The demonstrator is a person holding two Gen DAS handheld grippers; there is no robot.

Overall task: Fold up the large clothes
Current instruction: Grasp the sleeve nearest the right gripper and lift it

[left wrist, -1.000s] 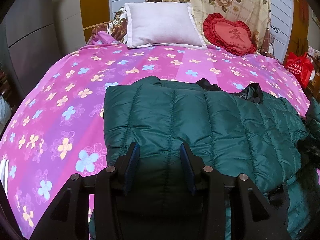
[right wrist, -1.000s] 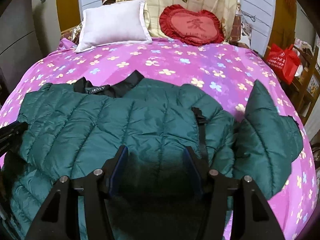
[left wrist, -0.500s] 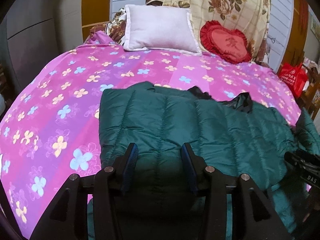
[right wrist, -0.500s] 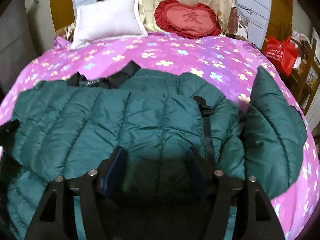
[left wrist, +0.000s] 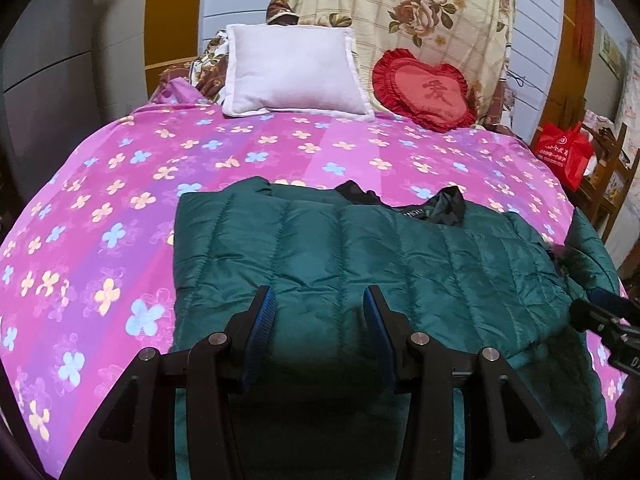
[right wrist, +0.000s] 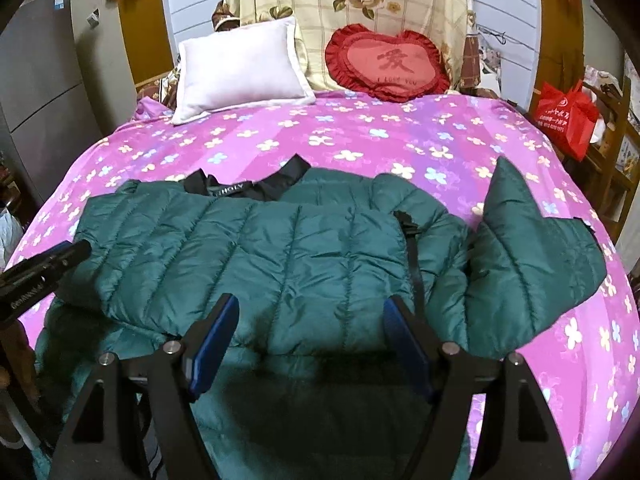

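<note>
A dark green quilted puffer jacket [left wrist: 360,256] lies on the pink flowered bedsheet [left wrist: 120,184], partly folded, its black collar [left wrist: 444,204] toward the pillows. In the right wrist view the jacket [right wrist: 260,252] has one sleeve [right wrist: 528,256] spread out to the right. My left gripper [left wrist: 318,300] is open and empty above the jacket's near left part. My right gripper [right wrist: 310,312] is open and empty above the jacket's near edge. Each gripper shows at the edge of the other's view: the right one [left wrist: 608,324], the left one [right wrist: 40,268].
A white pillow [left wrist: 296,72] and a red heart cushion [left wrist: 424,92] rest at the head of the bed against a flowered quilt [left wrist: 400,12]. A red bag [right wrist: 568,116] hangs on wooden furniture at the right. A grey cabinet [right wrist: 36,92] stands left.
Both grippers have pulled back and risen from the jacket, which now looks smaller and farther. The right gripper's jaws stand wider. The jacket has not moved.
</note>
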